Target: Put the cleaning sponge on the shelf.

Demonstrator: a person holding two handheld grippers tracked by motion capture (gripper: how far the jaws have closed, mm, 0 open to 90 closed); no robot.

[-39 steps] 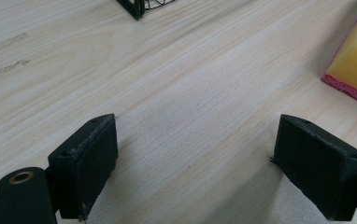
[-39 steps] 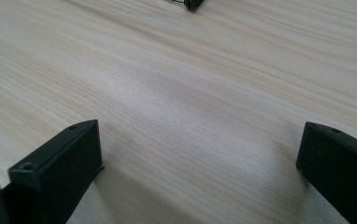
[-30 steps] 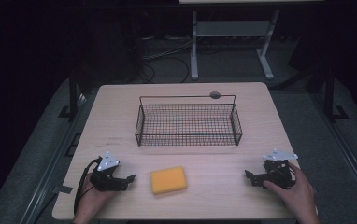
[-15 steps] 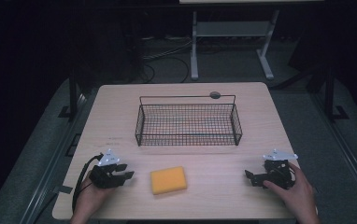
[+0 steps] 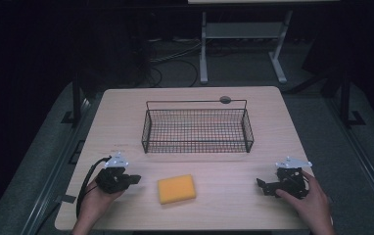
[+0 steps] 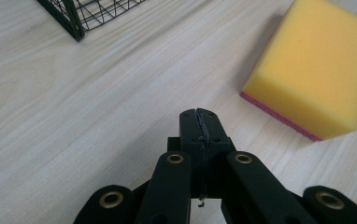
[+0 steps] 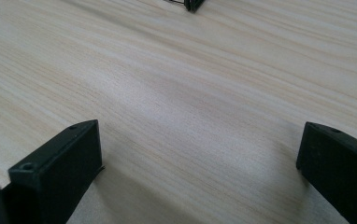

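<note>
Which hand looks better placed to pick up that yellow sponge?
Left, probably: the left gripper sits close beside the sponge, though shut and empty. The right gripper is open but farther off.

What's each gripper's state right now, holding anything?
Left gripper: jaws just closed, shut on nothing; the yellow rectangular foam sponge lies apart on the pale wooden table.
Right gripper: open, empty.

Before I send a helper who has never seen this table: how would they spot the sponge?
On the pale wooden table, look in front of the black wire basket, towards the person's side. The yellow rectangular sponge lies flat there between the two handheld grippers. It is the only brightly coloured thing, with a thin pink layer underneath.
</note>
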